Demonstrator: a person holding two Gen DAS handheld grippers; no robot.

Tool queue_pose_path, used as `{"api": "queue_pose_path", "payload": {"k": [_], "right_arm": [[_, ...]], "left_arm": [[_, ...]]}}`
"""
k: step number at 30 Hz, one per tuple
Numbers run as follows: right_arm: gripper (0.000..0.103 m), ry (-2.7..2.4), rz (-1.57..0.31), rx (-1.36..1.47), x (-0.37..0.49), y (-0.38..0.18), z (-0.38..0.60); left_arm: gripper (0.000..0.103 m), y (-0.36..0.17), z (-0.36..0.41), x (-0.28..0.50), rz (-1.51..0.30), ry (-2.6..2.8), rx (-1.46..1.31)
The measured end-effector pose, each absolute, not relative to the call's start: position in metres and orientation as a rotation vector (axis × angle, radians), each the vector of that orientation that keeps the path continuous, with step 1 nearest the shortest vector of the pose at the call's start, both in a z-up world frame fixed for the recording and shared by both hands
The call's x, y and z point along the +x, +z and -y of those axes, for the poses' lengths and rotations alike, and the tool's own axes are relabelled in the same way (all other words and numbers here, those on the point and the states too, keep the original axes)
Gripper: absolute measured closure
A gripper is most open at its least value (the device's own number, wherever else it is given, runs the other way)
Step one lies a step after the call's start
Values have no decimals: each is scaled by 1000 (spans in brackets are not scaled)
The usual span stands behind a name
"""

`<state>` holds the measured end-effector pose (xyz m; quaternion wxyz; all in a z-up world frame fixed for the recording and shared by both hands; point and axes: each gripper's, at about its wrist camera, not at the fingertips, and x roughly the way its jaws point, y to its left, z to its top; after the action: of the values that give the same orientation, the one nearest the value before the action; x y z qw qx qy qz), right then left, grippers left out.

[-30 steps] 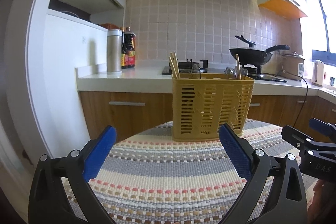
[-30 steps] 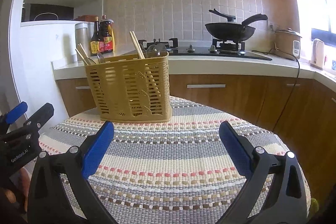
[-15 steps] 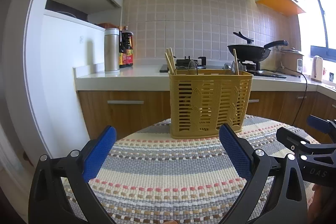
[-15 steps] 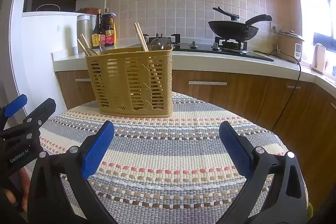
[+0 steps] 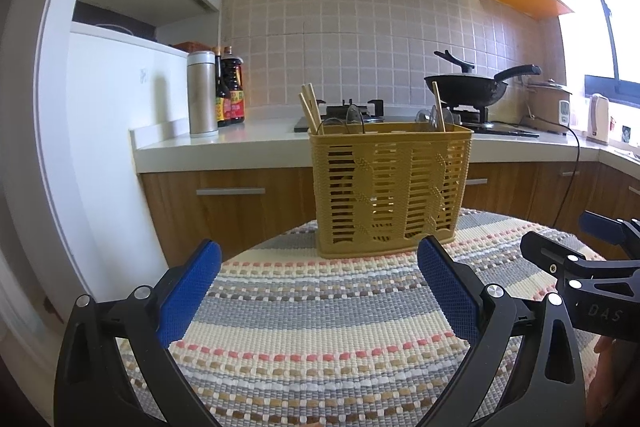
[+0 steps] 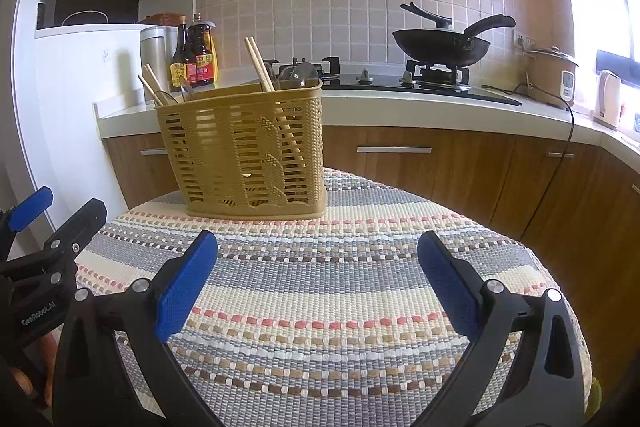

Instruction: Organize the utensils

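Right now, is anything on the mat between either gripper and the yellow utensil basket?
Nothing visible. The left gripper and right gripper are both open and empty, with only bare striped mat between them and the basket. Chopsticks and spoons already stand inside it.

The basket [image 5: 390, 191] is mustard yellow plastic, its walls cut in horizontal slats with a woven zigzag band between them. Pale wooden chopsticks [image 6: 260, 65] stand in it. Under it, the cloth [image 6: 328, 291] is woven in stripes of grey, cream and white, broken by dashed rows of coral pink, tan and brown. Each hand-held gripper has a black frame and blue textured pads [image 5: 188, 301]. On the far wall, tiles [image 5: 352, 39] are beige-pink squares with pale grout. The wok [image 6: 440, 49] is black, the cabinet fronts [image 6: 440, 163] brown wood grain, the worktop [image 5: 224, 143] white, the flask [image 5: 202, 93] brushed silver.
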<state>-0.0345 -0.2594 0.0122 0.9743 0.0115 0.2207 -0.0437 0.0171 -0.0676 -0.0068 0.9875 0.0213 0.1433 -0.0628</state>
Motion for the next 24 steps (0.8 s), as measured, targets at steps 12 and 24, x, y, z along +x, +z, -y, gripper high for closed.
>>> {"api": "queue_pose_path", "payload": {"k": [12,24], "right_arm": [[7,-85,-447,12,-34,11,256],[7,-86,-446,10,-35,10,255]], "left_arm": [[8,-8,69,19,-304,-133,39],[8,-9,69,21,-317,-137,34]]}}
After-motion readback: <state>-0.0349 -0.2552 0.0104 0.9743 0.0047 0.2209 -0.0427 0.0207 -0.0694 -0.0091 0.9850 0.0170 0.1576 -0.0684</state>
